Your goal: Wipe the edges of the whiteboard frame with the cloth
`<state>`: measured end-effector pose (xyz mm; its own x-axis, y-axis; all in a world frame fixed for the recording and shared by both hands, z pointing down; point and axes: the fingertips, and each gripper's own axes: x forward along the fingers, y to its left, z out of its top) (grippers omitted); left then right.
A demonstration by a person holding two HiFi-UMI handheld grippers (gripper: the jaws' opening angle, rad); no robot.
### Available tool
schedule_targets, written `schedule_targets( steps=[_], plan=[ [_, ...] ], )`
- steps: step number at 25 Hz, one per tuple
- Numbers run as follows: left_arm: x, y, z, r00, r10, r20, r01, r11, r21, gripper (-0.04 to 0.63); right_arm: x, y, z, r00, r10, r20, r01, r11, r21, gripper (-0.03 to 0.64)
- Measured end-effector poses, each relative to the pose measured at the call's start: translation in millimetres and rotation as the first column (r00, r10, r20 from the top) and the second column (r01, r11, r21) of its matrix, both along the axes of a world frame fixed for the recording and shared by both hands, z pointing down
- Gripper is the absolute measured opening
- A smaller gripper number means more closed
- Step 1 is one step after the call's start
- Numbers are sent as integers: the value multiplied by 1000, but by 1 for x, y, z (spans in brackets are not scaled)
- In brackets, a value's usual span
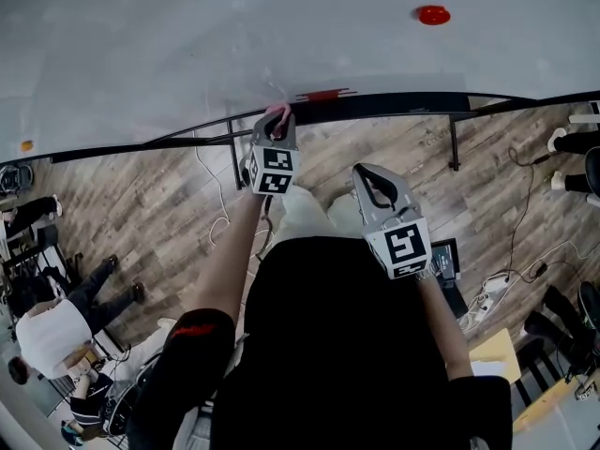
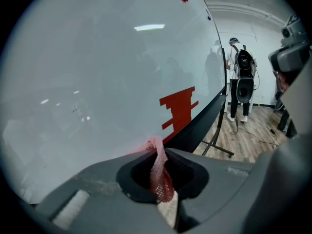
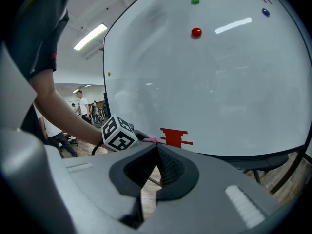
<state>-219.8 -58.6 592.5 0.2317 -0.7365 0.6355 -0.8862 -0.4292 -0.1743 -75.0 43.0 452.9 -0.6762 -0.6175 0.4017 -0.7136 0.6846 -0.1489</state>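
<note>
The whiteboard (image 1: 187,45) fills the top of the head view, its black bottom frame (image 1: 394,104) running across below it. My left gripper (image 1: 277,120) is shut on a pink mesh cloth (image 2: 159,174), whose tip (image 1: 278,111) presses against the board just above the frame, left of a red printed mark (image 2: 179,108). The frame (image 2: 202,126) slopes away to the right in the left gripper view. My right gripper (image 1: 378,178) hangs back over the wooden floor, shut and empty. Its own view shows its closed jaws (image 3: 156,148), the left gripper's marker cube (image 3: 118,134) and the cloth (image 3: 150,140).
Red (image 3: 196,32), green (image 3: 195,1) and blue (image 3: 265,12) magnets stick to the board. The stand's legs (image 1: 454,143) rest on the floor. A person with a backpack (image 2: 242,77) stands at the board's far end. Other people (image 1: 56,317), cables and a power strip (image 1: 487,298) lie around.
</note>
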Motion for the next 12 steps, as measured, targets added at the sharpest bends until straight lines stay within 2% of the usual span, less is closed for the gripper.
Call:
schedule_targets(
  steps=[12],
  plan=[
    [8,-3,1,998,-55,34,55,998,-8,25,22,-1,3,1000,1,10,-1,1000,-2,2]
  ],
)
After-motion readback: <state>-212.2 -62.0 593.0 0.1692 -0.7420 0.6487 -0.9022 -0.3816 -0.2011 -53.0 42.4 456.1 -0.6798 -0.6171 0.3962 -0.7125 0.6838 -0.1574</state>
